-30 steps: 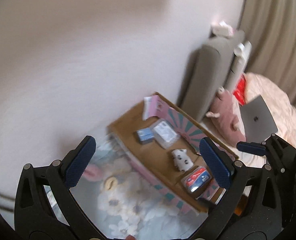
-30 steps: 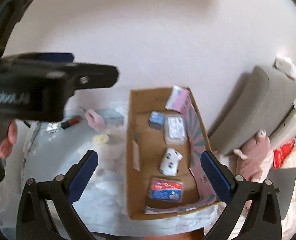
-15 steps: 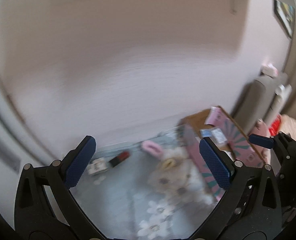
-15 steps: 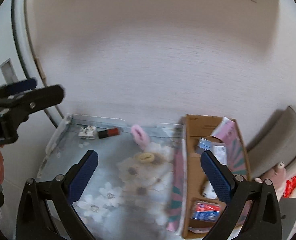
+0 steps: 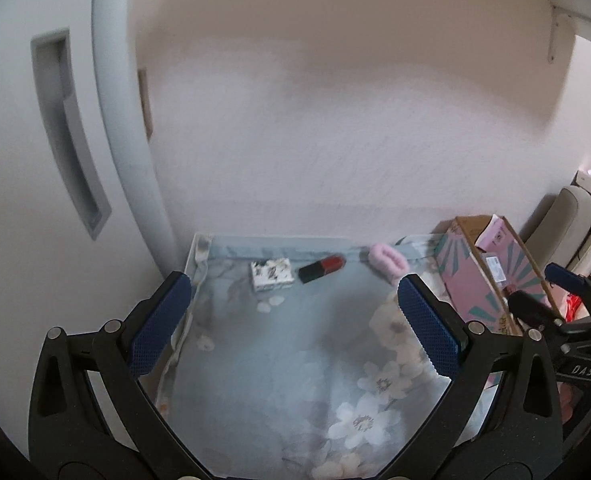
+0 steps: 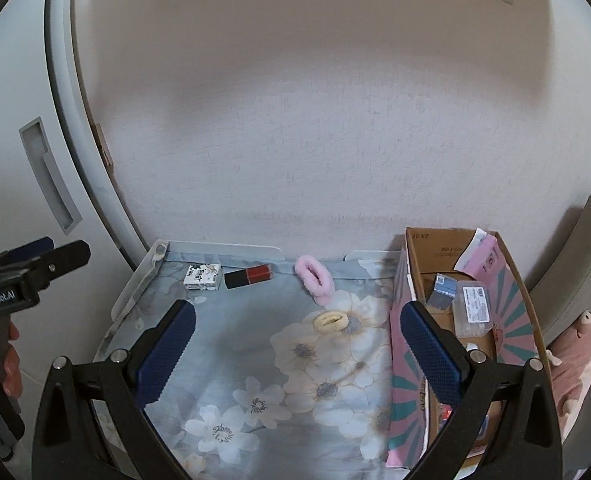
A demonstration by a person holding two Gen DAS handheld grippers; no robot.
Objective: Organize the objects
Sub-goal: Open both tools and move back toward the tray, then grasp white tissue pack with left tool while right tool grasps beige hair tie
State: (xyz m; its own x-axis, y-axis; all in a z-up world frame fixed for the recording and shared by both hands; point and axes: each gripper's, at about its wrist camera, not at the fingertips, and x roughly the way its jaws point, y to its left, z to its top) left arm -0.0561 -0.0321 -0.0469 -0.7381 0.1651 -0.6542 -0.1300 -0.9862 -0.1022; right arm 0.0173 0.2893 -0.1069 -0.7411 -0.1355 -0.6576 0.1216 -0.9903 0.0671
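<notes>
I have both grippers hanging above the flowered bench (image 6: 231, 344), jaws spread wide and holding nothing: left gripper (image 5: 295, 320), right gripper (image 6: 295, 340). Beyond my left jaws lie a small white box (image 5: 271, 275) and, just beside it, a red-and-black lipstick (image 5: 321, 269). A pink hair tie (image 6: 314, 278) sits ahead of my right jaws, a yellow clip (image 6: 330, 321) nearer between them. The cardboard box (image 6: 523, 308) stands to their right.

A pale textured wall (image 6: 315, 140) rises behind the floral-clothed worktop (image 6: 255, 360); white cabinet door (image 5: 35, 200) at left, grey sofa (image 6: 575, 272) at right
</notes>
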